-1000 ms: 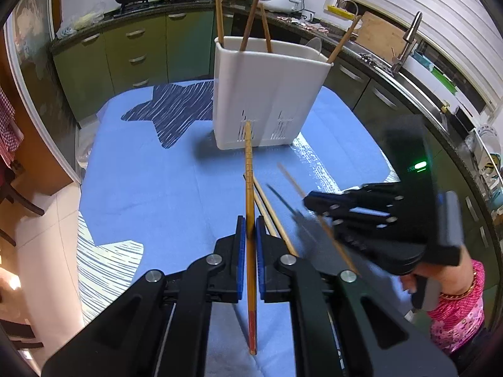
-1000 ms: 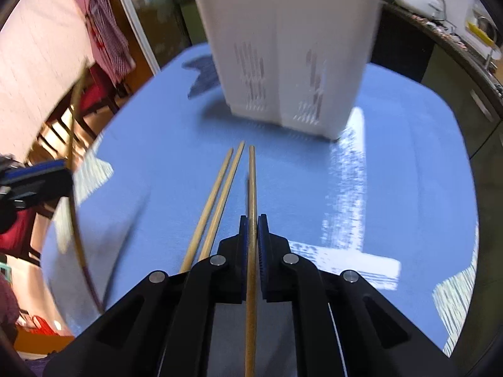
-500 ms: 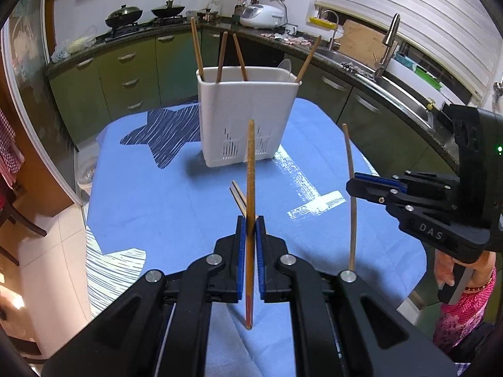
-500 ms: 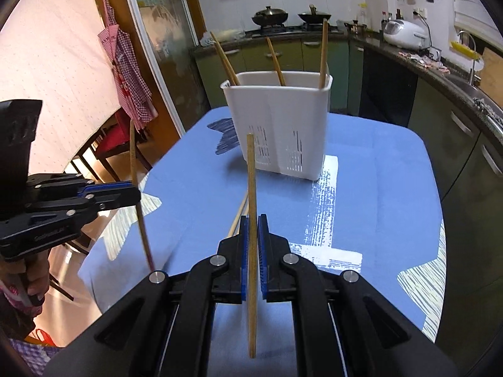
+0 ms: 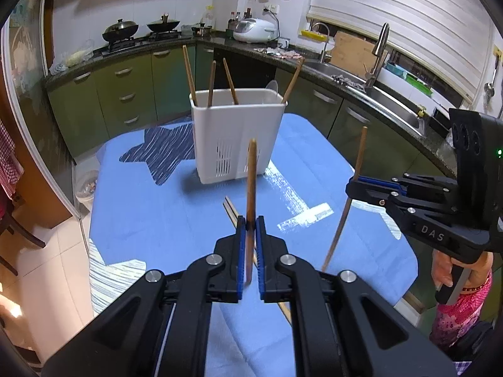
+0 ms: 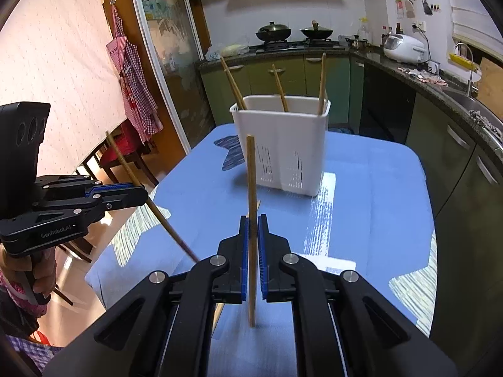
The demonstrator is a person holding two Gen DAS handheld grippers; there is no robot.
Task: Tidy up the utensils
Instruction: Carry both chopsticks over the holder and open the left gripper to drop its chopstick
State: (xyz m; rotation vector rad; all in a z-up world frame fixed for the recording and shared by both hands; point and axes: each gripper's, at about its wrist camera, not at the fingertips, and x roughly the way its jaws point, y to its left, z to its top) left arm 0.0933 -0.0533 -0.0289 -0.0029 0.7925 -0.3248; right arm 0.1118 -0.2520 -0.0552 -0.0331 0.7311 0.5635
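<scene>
A white utensil holder [image 5: 237,133] stands on the blue table, also in the right wrist view [image 6: 284,144], with several chopsticks [image 5: 188,72] standing in it. My left gripper [image 5: 250,224] is shut on a dark-tipped chopstick [image 5: 251,188], held upright above the table short of the holder. My right gripper [image 6: 253,223] is shut on a lighter chopstick [image 6: 251,188], also upright. Each gripper shows in the other's view, the right one [image 5: 355,185] and the left one [image 6: 140,190]. Two loose chopsticks [image 5: 231,212] lie on the cloth below.
The blue tablecloth [image 5: 151,213] has dark star patches and drops off at the right edge [image 5: 408,251]. Green kitchen cabinets [image 5: 125,94] and a sink counter [image 5: 393,106] surround the table. Chairs [image 6: 122,157] stand to the left.
Both grippers have lifted their chopsticks off the table and pulled back and up from the holder. The chopsticks now stand upright instead of lying flat.
</scene>
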